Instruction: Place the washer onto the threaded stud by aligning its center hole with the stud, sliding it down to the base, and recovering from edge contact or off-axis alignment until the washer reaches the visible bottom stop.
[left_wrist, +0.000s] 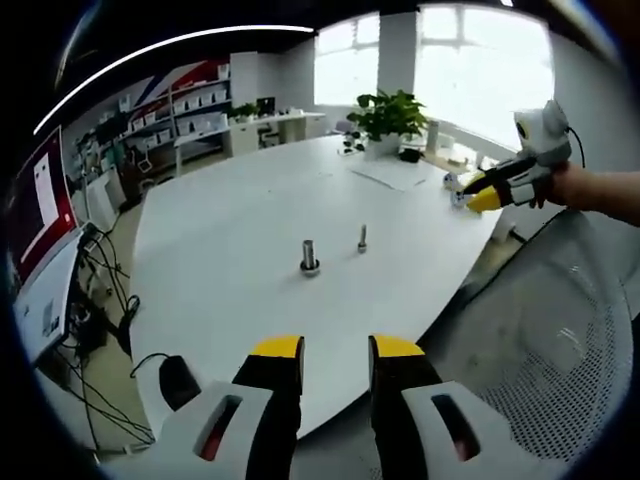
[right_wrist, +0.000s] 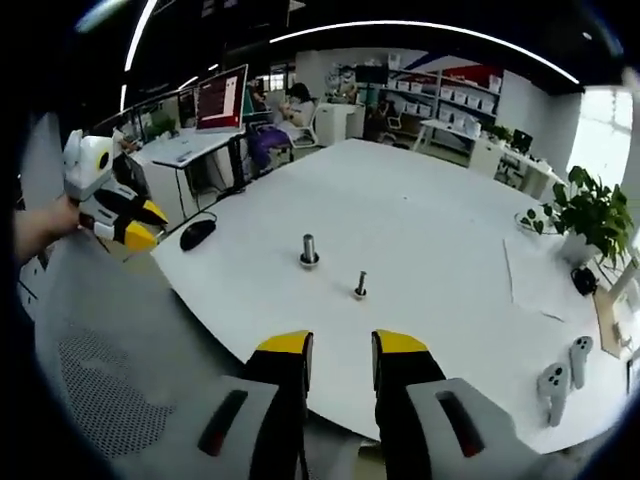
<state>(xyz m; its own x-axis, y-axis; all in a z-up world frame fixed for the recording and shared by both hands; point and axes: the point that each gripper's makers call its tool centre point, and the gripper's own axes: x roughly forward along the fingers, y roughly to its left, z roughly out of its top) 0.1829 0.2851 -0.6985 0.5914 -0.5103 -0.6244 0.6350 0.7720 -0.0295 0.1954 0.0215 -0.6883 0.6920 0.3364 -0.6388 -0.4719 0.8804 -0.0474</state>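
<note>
Bright window (left_wrist: 480, 70) glare, fisheye-warped edges

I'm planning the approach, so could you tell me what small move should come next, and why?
Probably bring the right claw forward over the white table toward the two studs, the thicker stud and the thinner stud. Both claws sit open and empty at the table's near edge, well short of the studs; the left claw is equally far. I cannot make out a loose washer, so closing in should help find it.
</note>
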